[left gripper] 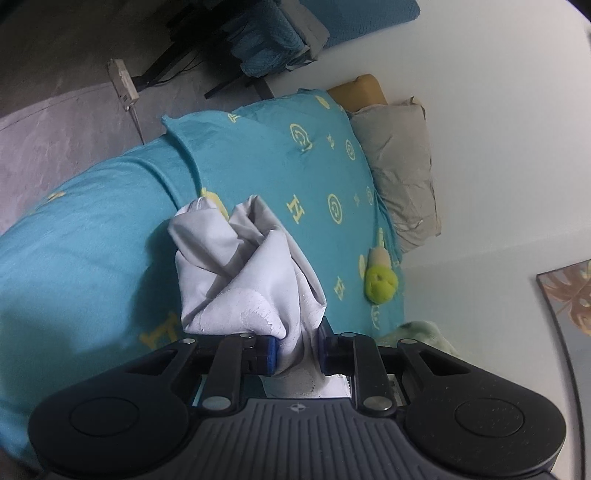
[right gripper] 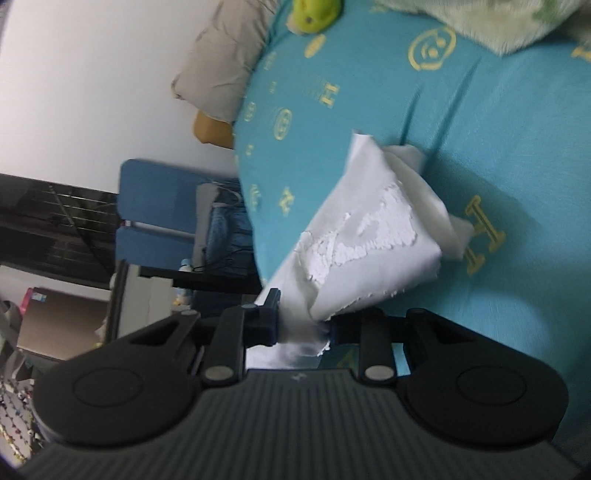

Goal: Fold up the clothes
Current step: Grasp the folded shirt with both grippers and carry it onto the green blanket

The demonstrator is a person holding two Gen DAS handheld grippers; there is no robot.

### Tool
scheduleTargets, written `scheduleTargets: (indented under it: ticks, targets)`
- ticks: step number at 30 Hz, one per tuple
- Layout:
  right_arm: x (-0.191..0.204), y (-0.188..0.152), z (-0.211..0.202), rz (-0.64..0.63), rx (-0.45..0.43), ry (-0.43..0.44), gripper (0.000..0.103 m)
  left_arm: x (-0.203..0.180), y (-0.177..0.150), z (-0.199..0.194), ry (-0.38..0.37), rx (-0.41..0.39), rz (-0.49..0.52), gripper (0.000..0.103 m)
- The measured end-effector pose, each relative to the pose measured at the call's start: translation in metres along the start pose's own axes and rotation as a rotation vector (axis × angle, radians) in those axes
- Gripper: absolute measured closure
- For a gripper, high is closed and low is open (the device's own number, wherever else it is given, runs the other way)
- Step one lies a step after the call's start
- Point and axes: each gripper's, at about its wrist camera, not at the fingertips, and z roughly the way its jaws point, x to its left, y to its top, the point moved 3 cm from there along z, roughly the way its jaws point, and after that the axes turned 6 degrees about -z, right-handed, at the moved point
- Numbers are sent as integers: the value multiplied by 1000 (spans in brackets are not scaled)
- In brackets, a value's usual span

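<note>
Two claws, each clamped on the same white garment (left gripper: 243,273) above a bed with a teal cover (left gripper: 85,240) printed in yellow letters and faces. Left claw (left gripper: 297,354) pinched on a bunched fold, blue-padded fingers (left gripper: 271,354) pressed into the cloth from both sides, the rest of the garment hanging crumpled ahead of it over the cover. Right claw (right gripper: 303,326) likewise closed on an edge of the cloth, the garment (right gripper: 373,236) spreading out from it with a cracked white print facing up. Beyond the cloth, a grey pillow (left gripper: 402,166) against the wall, beside it a mustard cushion (left gripper: 360,90), and a yellow-green plush toy (left gripper: 380,280) lying on the cover near the wall. Pale green fluffy blanket (right gripper: 480,22) at the cover's edge. Blue chair (right gripper: 155,214) past the bed in the right wrist view.
</note>
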Motion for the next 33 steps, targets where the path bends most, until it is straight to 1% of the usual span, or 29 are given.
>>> scheduleTargets:
  ticks: [4, 8, 11, 12, 15, 18, 23, 26, 28, 30, 31, 33]
  targets:
    - [18, -7, -56, 3, -12, 13, 75, -28, -21, -35, -11, 37, 19, 82]
    - [31, -13, -113, 2, -58, 31, 75, -60, -47, -65, -27, 65, 49, 82]
    - [33, -4, -147, 19, -88, 45, 75, -83, -67, -87, -39, 86, 71, 82]
    - [34, 4, -157, 19, -98, 52, 75, -96, -75, -85, -48, 97, 83, 82]
    - [36, 37, -179, 17, -145, 84, 75, -149, -102, -46, -90, 140, 131, 82]
    - [35, 90, -199, 10, -200, 85, 75, -202, -130, -8, -133, 184, 178, 82]
    - [36, 204, -235, -34, -334, 73, 75, -290, -176, 55, -205, 257, 257, 82]
    - [42, 272, -260, -86, -437, 66, 75, -348, -207, 103, -284, 307, 291, 82]
    - [44, 310, -276, -124, -509, 63, 75, -383, -229, 134, -335, 341, 309, 81]
    - [40, 337, -287, -160, -573, 54, 75, -403, -251, 164, -376, 370, 329, 81]
    - [36, 348, -291, -178, -602, 45, 75, -407, -260, 181, -388, 383, 344, 81]
    - [20, 359, -293, -200, -638, 16, 75, -407, -274, 216, -415, 410, 374, 81]
